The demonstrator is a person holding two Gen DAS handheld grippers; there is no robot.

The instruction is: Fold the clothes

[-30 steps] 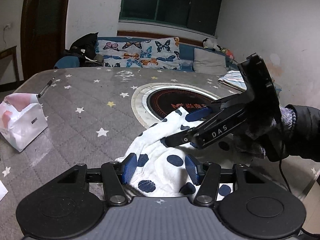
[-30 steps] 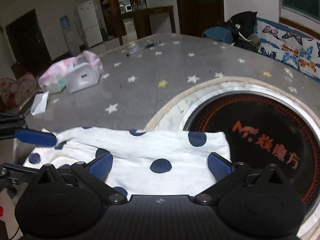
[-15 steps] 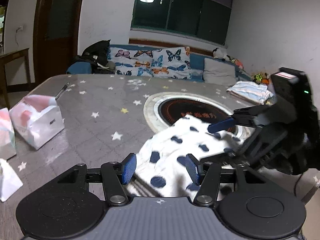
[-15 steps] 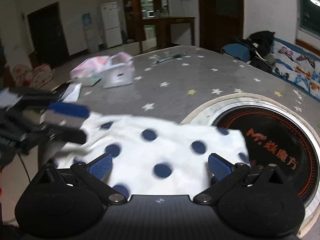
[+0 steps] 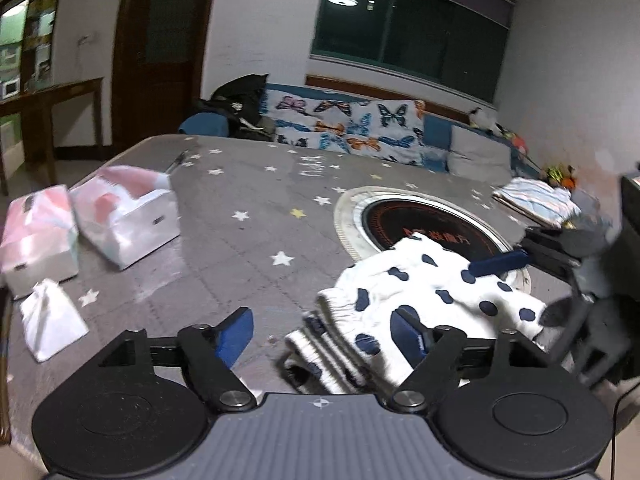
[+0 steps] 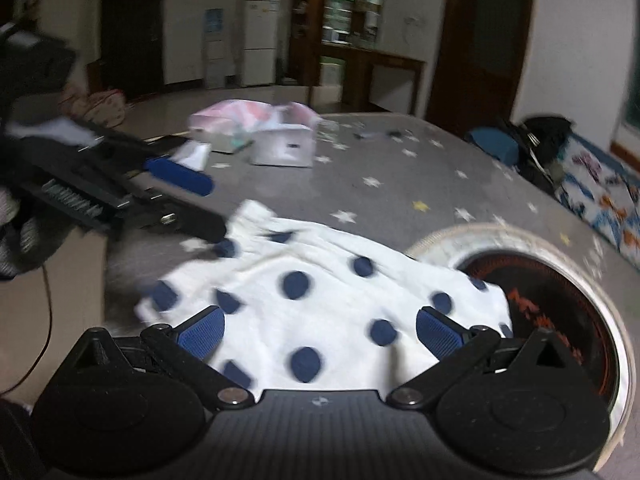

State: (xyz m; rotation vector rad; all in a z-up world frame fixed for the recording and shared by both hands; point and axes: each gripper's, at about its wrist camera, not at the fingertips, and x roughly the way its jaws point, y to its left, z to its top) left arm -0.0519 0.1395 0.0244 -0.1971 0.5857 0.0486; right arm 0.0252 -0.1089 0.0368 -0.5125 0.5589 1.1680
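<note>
Both grippers stand with fingers spread wide and nothing held: the left gripper point(image 5: 322, 330) sits just beside the polka-dot garment point(image 5: 420, 300), its right pad against the cloth's edge, while the right gripper point(image 6: 320, 330) hangs low over the same cloth. That garment lies bunched in layers on the star-patterned table point(image 5: 240, 240), one end overlapping the round cooktop point(image 5: 400, 220). Judging by the stacked layers, folding looks nearly finished; perhaps squaring remains. Folded clothes point(image 5: 536, 200) already lie farther off.
</note>
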